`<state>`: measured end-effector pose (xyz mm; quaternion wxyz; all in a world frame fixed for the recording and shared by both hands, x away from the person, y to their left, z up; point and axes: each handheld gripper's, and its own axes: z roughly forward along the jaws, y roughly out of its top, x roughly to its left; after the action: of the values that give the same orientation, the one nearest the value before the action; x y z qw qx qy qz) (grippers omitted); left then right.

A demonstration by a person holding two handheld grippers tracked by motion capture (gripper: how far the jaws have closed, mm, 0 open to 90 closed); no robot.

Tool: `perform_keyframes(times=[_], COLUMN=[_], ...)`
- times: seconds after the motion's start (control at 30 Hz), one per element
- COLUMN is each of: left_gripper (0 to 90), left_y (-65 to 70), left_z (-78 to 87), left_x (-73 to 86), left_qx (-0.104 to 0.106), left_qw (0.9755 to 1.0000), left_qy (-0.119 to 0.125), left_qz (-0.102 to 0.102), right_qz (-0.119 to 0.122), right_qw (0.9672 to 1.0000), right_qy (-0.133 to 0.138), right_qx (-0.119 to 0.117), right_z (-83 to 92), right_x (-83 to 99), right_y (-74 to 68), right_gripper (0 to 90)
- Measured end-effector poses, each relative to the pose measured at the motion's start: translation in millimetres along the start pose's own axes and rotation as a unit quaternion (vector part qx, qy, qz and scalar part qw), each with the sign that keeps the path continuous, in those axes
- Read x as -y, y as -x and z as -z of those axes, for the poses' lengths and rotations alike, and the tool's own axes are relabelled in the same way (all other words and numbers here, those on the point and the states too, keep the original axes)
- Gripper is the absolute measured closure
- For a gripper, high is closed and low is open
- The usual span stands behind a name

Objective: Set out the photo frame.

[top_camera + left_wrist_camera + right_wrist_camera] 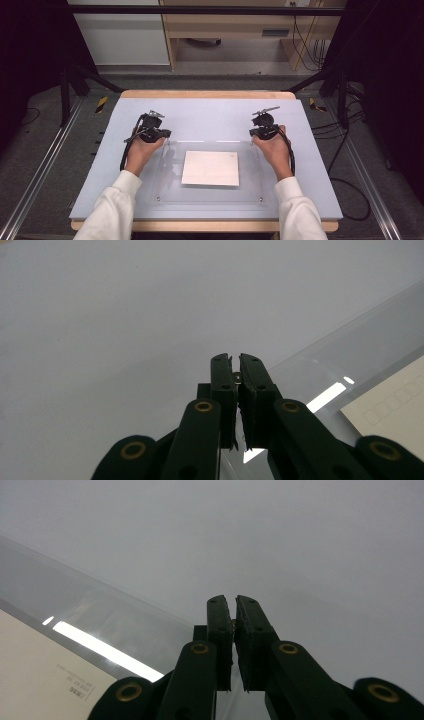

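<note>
A clear acrylic plate (250,182) lies flat on the pale blue-grey mat (210,117), with a white sheet of paper (210,168) at its middle. My left gripper (151,123) rests by the plate's far left corner, jaws shut with nothing between them. In the left gripper view the shut jaws of my left gripper (234,358) point over bare mat, with the plate's edge (350,347) and the paper (395,405) to their right. My right gripper (263,122) sits by the far right corner, also shut and empty. Beyond my right gripper (233,599) is mat, with the plate (100,612) and the paper (40,672) to the left.
The mat covers a wooden table (205,94) and has bare room beyond the plate. Metal rails (45,165) run along the floor on both sides. Cables (350,200) lie on the floor at the right. A wooden desk (225,25) stands at the back.
</note>
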<state>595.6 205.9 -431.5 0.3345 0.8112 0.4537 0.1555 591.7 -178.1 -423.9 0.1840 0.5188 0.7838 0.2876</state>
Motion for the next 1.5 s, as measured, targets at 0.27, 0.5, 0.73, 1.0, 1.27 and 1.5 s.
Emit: perform_keyframes(times=[0.27, 0.5, 0.73, 1.0, 1.27, 1.5], left_gripper=[85.3, 85.3, 85.3, 85.3, 85.3, 85.3], left_y=[-2.4, -3.5, -4.0, -4.3, -4.5, -5.1], left_z=[-0.5, -1.4, -2.3, -2.4, -2.7, -3.4], left_x=[-1.6, -3.1, -5.0, -6.0, -6.5, -7.8], left_qx=[0.008, 0.012, 0.012, 0.011, 0.013, 0.014], left_qw=[0.9999, 0.9999, 0.9998, 0.9996, 0.9996, 0.9994], left_qy=[-0.008, -0.011, -0.016, -0.022, -0.025, -0.03], left_qz=[0.003, 0.006, 0.008, 0.009, 0.01, 0.01], right_qz=[0.003, 0.017, 0.024, 0.03, 0.044, 0.069], right_qw=[1.0, 0.9998, 0.9996, 0.9994, 0.998, 0.9936], right_qy=[0.002, 0.011, 0.012, 0.015, 0.039, 0.083], right_qx=[-0.004, -0.003, 0.002, 0.009, 0.023, 0.036], right_z=[-0.6, -1.5, -1.2, -0.8, 12.0, 43.4], right_x=[0.0, 0.6, 0.9, 1.5, 4.7, 24.8], right_y=[1.7, 2.6, 1.3, -0.5, -2.8, -9.4], right_gripper=[85.4, 84.8, 84.4, 83.3, 68.3, 48.0])
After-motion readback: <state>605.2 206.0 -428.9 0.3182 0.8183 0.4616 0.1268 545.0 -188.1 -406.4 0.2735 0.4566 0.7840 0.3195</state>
